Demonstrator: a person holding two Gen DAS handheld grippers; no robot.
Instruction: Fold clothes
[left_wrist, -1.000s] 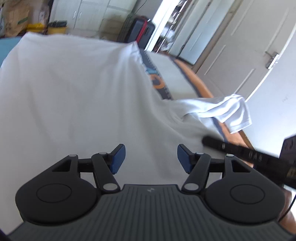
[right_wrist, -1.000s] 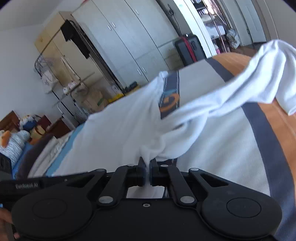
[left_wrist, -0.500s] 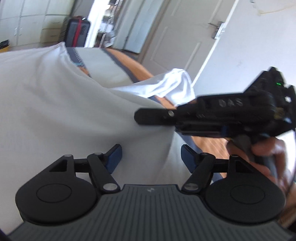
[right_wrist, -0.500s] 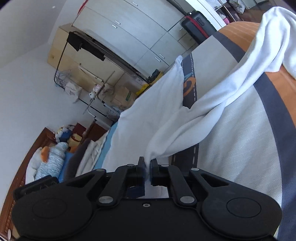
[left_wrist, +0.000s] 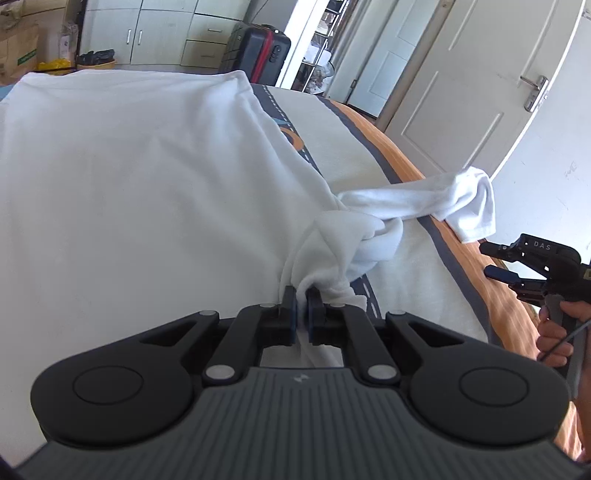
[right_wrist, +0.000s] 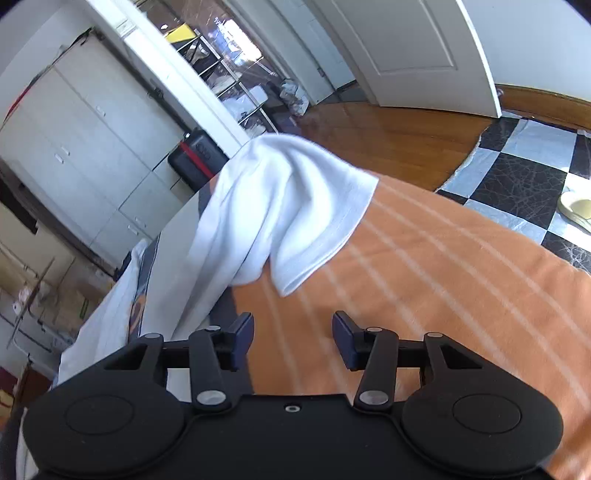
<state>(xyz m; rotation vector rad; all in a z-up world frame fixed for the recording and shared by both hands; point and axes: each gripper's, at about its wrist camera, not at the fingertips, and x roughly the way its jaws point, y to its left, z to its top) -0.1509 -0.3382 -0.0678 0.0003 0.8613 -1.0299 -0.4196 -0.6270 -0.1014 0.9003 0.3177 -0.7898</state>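
Observation:
A white t-shirt (left_wrist: 129, 177) lies spread over the bed, its body filling the left wrist view. My left gripper (left_wrist: 302, 295) is shut on a bunched fold of the shirt where the sleeve meets the body. The twisted sleeve (left_wrist: 436, 199) trails right to the bed's orange edge. My right gripper (right_wrist: 293, 325) hovers over the orange blanket with its jaws opening and nothing between them; the sleeve end (right_wrist: 295, 206) lies just ahead of it. In the left wrist view the right gripper (left_wrist: 498, 262) shows at the far right, held by a hand (left_wrist: 554, 332).
The bed cover (left_wrist: 351, 147) is cream with grey stripes and an orange border (right_wrist: 443, 277). Beyond stand white cupboards (left_wrist: 166, 33), a black suitcase (left_wrist: 258, 51) and a white door (left_wrist: 461, 81). Wooden flooring and black-and-white tiles (right_wrist: 517, 166) lie past the bed edge.
My left gripper closed on the bunched shirt fold that the right gripper had been holding. The right gripper let go, opened and swung right, toward the sleeve end on the orange border.

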